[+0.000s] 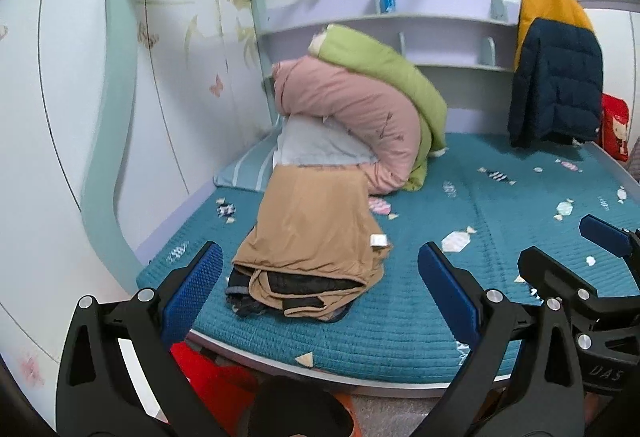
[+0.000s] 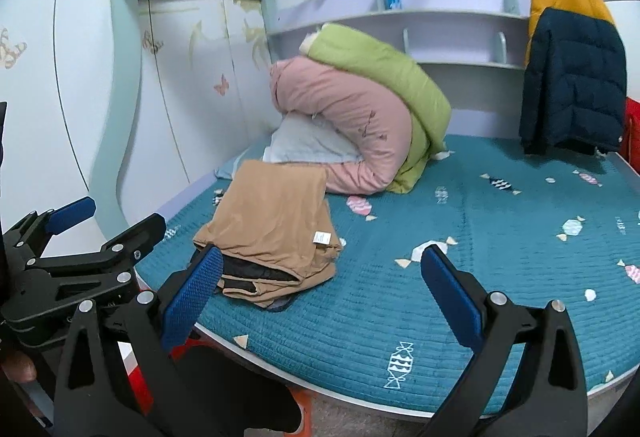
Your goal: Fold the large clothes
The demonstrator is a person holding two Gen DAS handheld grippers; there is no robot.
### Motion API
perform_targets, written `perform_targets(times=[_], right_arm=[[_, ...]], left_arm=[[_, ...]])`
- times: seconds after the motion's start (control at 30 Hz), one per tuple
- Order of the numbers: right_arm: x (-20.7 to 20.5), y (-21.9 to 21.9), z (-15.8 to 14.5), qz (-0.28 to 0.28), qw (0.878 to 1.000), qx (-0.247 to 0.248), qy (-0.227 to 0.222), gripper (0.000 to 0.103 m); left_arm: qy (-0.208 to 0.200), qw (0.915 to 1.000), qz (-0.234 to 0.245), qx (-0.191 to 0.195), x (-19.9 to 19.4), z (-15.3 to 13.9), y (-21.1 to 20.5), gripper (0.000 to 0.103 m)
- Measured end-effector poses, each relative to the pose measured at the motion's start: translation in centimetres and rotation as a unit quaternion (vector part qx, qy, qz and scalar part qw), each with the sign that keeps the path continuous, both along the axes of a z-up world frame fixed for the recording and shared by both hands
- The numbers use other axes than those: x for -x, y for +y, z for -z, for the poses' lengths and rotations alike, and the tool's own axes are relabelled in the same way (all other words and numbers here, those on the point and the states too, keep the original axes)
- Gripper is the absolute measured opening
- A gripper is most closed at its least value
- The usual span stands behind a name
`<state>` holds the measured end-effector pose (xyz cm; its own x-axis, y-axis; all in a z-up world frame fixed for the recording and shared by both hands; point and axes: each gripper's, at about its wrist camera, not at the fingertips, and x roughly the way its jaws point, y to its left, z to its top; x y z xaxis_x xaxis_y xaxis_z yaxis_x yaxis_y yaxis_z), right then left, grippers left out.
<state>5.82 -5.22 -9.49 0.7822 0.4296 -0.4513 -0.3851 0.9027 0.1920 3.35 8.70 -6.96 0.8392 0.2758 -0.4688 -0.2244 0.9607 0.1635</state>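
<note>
- The tan garment (image 1: 316, 237) lies folded near the bed's (image 1: 400, 329) front-left edge, leaning on the pink quilt (image 1: 352, 117).
- Your left tongs (image 1: 320, 297) and right tongs (image 2: 324, 305) gape wide, empty.
- If you square it further, pinch both near corners.

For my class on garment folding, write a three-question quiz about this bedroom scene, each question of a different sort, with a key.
1. True or false: the left gripper is clamped on the folded tan garment with dark lining.
2. Multiple choice: the yellow and navy puffer jacket is
A. spread flat on the teal quilted mattress
B. hanging at the far right of the bed
C. held by the right gripper
3. Fill in: the rolled green quilt leans on the rolled ____ quilt.

Key
1. False: both grippers are open and hold nothing.
2. B
3. pink
</note>
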Motion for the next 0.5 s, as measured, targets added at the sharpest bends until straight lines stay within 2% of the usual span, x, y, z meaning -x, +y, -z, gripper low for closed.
perform_targets(times=[0.3,0.5], right_arm=[[4.4,-3.0,-3.6,0.024,0.998,0.005,-0.052,0.096],[6.3,-4.7,-4.9,0.037,0.997,0.005,-0.073,0.096]], left_arm=[[-0.051,0.9985,0.021,-0.002,4.0,-3.2,-3.0,0.098],[-0.078,0.9964,0.035,-0.007,6.2,-4.6,-5.0,0.098]])
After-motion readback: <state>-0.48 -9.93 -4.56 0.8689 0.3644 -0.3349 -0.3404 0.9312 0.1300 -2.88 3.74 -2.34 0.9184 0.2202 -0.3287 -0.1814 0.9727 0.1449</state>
